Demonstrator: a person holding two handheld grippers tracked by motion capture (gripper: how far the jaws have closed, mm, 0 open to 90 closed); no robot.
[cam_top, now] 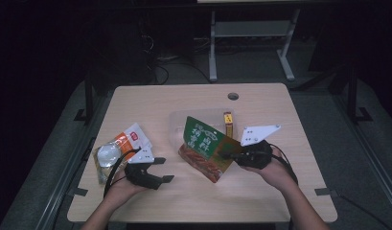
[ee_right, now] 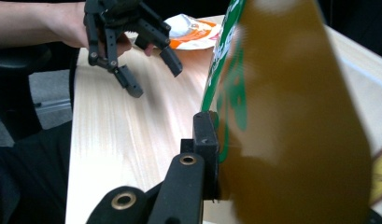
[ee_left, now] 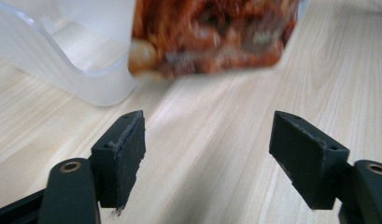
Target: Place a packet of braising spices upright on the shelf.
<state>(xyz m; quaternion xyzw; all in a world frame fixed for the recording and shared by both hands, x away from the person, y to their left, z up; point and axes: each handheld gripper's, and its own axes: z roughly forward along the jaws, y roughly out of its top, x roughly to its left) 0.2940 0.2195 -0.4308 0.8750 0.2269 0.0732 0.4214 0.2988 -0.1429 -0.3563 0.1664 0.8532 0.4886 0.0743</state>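
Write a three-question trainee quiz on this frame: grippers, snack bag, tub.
1. True or false: the right gripper is shut on the green snack bag.
2. How do the left gripper jaws stand? A) pressed on the bag B) apart with nothing between them C) shut on the orange-and-white packet
3. In the high view, what lies right behind the green snack bag on the table?

Key
1. True: one jaw presses the bag's edge in the right gripper view.
2. B
3. The clear plastic tub, with a small yellow packet at its right.
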